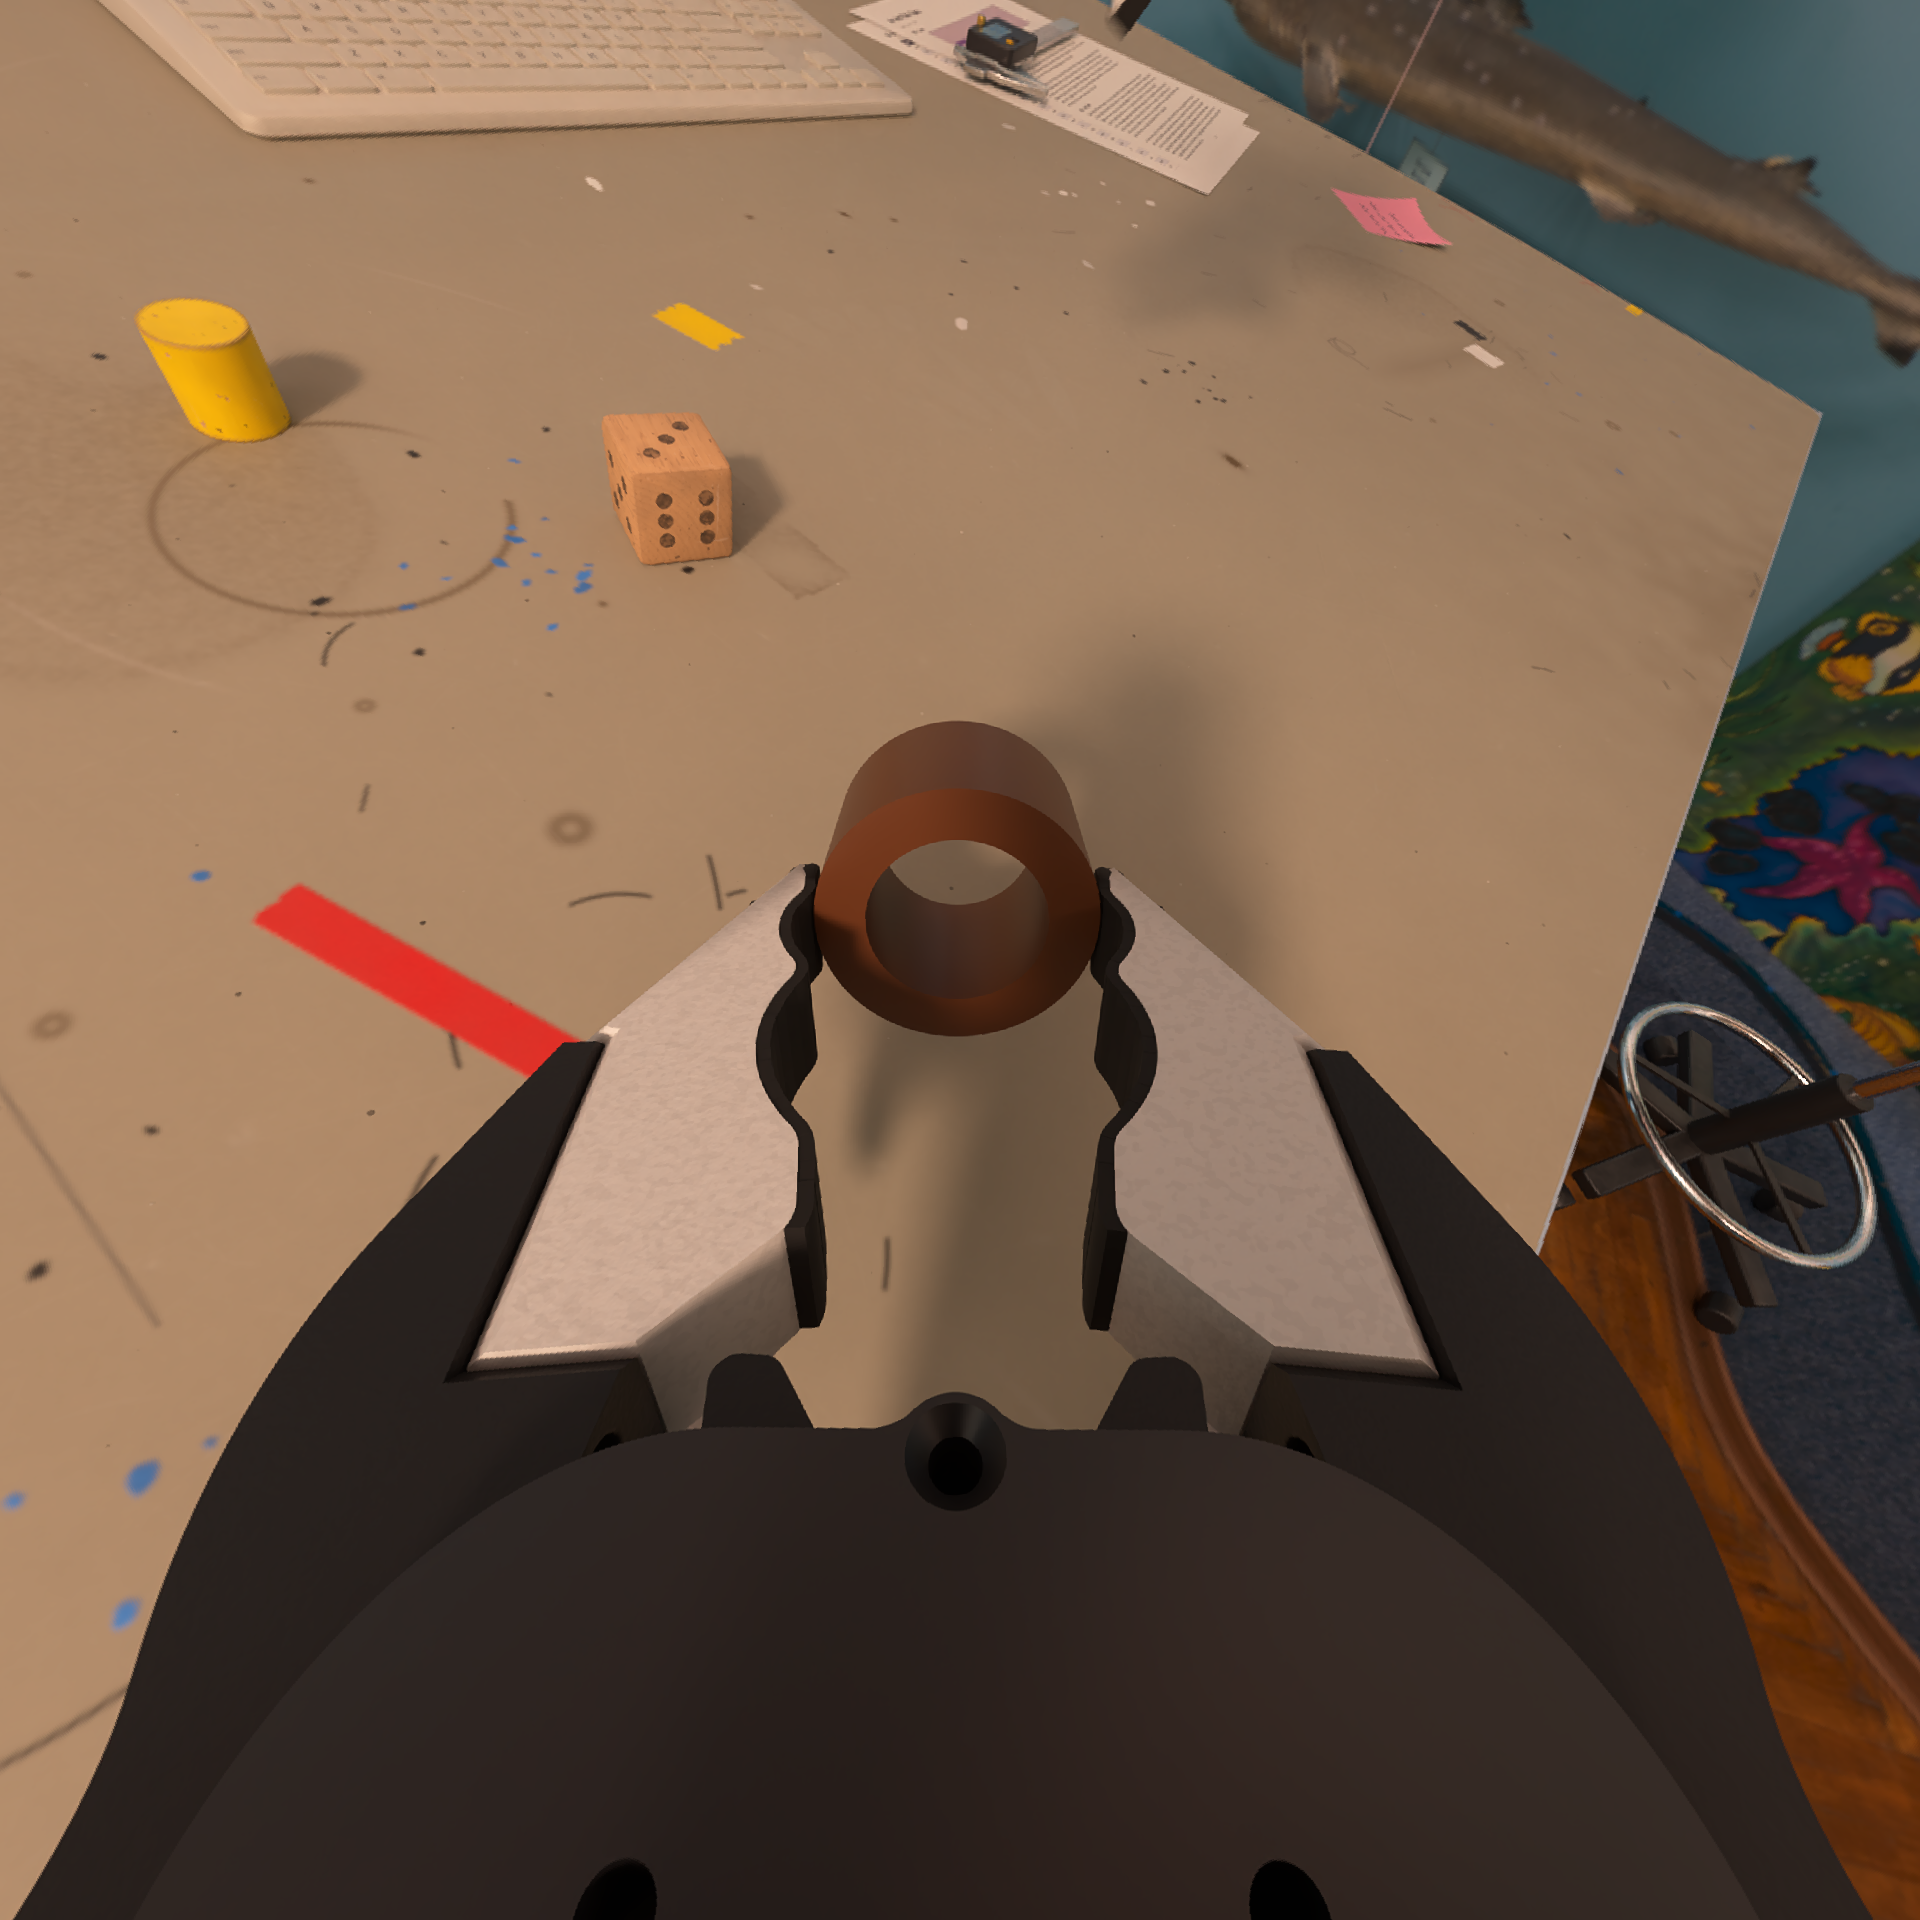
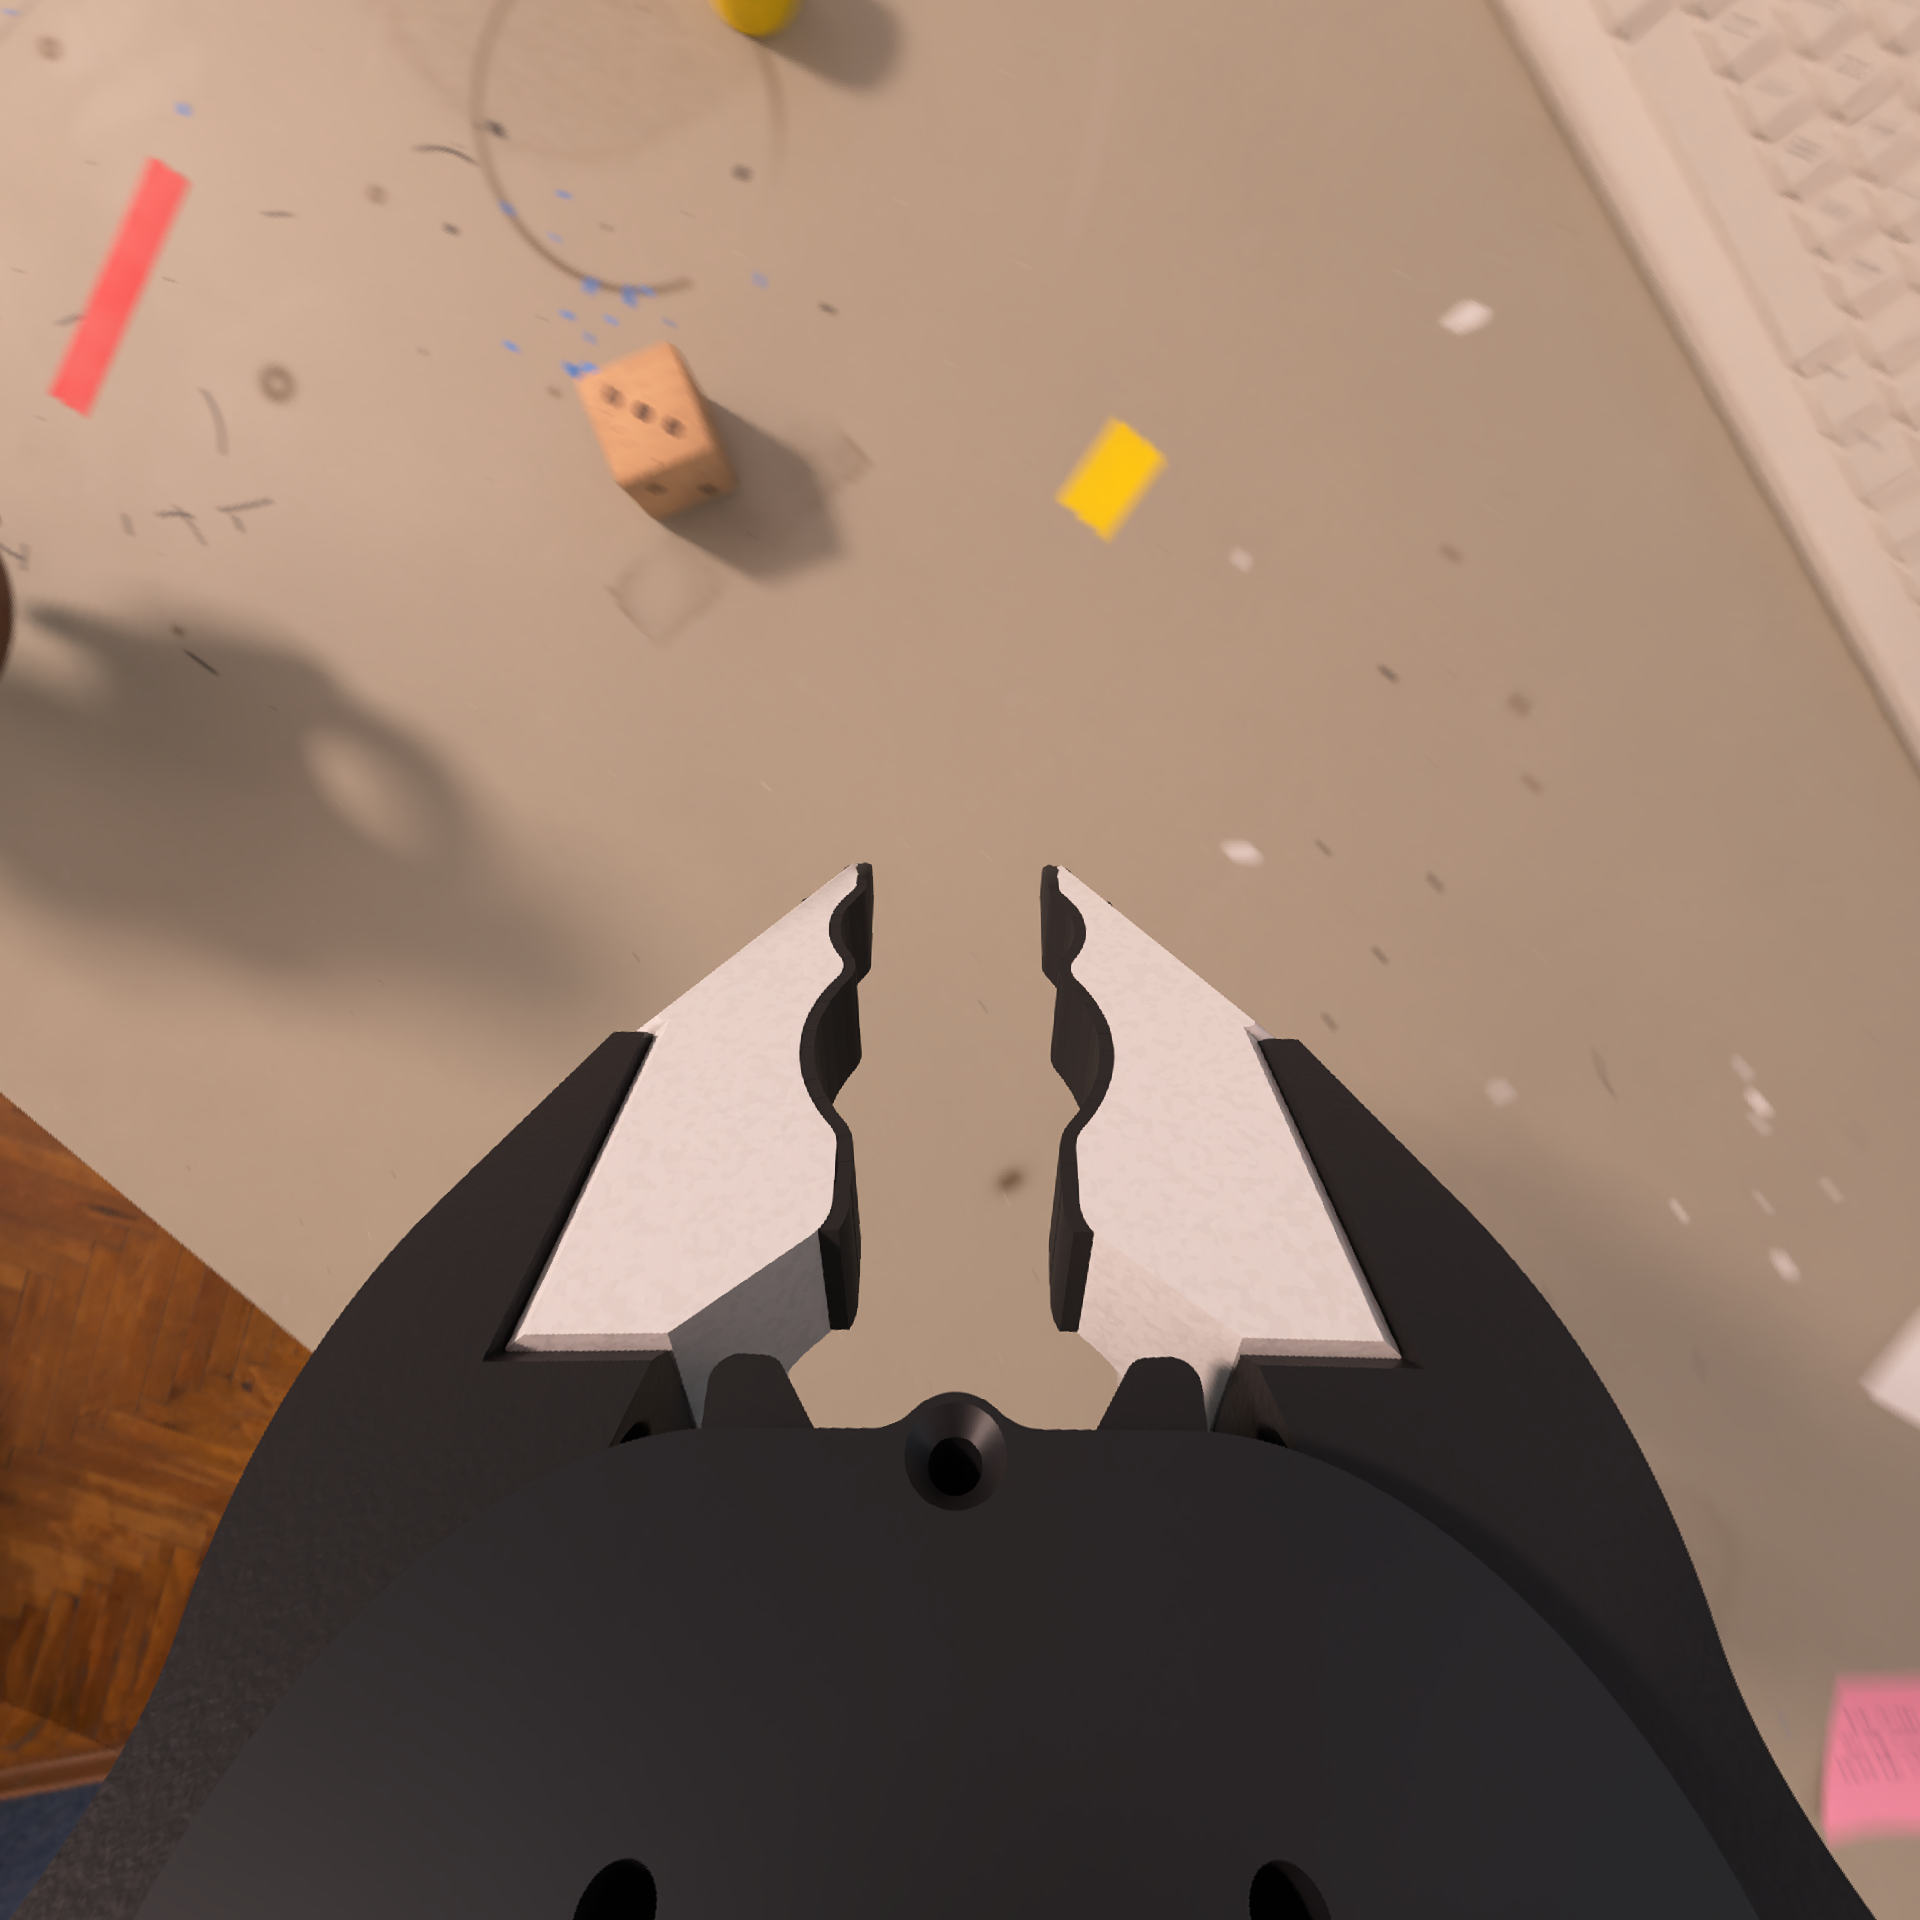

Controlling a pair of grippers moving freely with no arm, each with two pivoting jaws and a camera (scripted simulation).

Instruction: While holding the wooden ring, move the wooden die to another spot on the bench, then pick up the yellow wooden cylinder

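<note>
Spreading across both views: one tan bench [image 1: 1039, 499], speckled with blue paint flecks and pen marks, over a wooden floor and a sea-creature rug at the right edge of the left wrist view. Lying on it: one white keyboard [image 1: 499, 62] at the far side, one printed sheet [image 1: 1132, 104] with a small clip gadget on top, one pink sticky note [image 1: 1390, 216], one red tape strip [image 1: 405, 979], one yellow tape piece [image 1: 698, 325]. Hanging beyond the bench edge: one grey shark model [image 1: 1558, 125].

Gripping one brown wooden ring [image 1: 956, 904] with the left gripper [image 1: 956, 914], fingertips pressing its two outer sides, bore facing the camera, ring lifted clear above the bench and casting a shadow below. Sitting on the bench well ahead and to the left: one wooden die [image 1: 667, 488], six pips facing the camera. Standing farther left, apart from the die: one yellow wooden cylinder [image 1: 213, 369], leaning in the wide-angle view, beside a drawn circle.

Hovering above bare bench with the right gripper [image 2: 956, 883], fingers parted by a moderate gap, holding nothing. Showing ahead in that view: the same die [image 2: 657, 431], and the cylinder's base [image 2: 756, 12] at the top edge.
</note>
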